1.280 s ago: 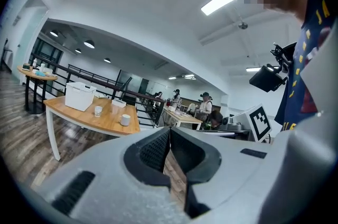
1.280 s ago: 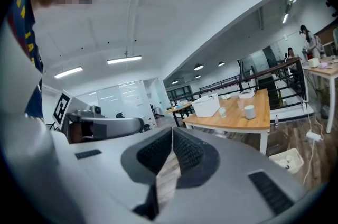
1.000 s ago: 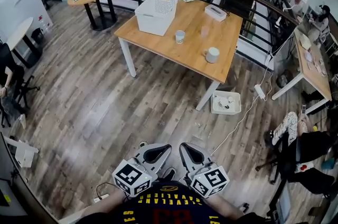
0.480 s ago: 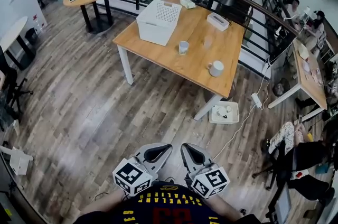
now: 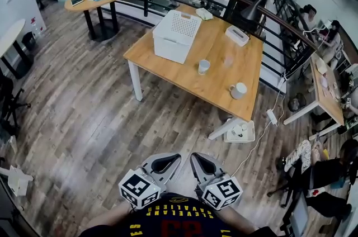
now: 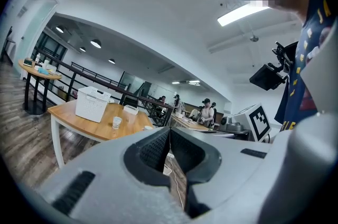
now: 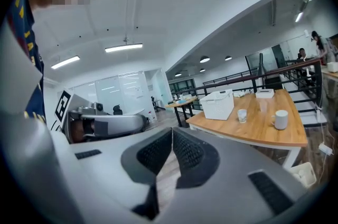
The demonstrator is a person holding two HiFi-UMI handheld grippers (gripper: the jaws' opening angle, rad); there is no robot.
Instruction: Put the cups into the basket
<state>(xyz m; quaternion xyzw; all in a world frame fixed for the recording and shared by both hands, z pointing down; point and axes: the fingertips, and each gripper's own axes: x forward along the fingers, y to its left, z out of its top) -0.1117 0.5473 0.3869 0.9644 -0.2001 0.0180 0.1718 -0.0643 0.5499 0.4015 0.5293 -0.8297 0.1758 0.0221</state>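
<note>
Left gripper (image 5: 166,162) and right gripper (image 5: 202,164) were both pressed together, empty. I noted the small cup (image 5: 204,66) and white mug (image 5: 239,90) standing on the wooden table (image 5: 184,78) near the white basket (image 5: 177,36), well apart from both grippers.

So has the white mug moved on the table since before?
No, the white mug is still beside the same table corner; only the view shifted.

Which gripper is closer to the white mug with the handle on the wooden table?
Right. The white mug stands far ahead, slightly right of the right gripper; the left gripper is alongside, further left. Neither is near the table.
</note>
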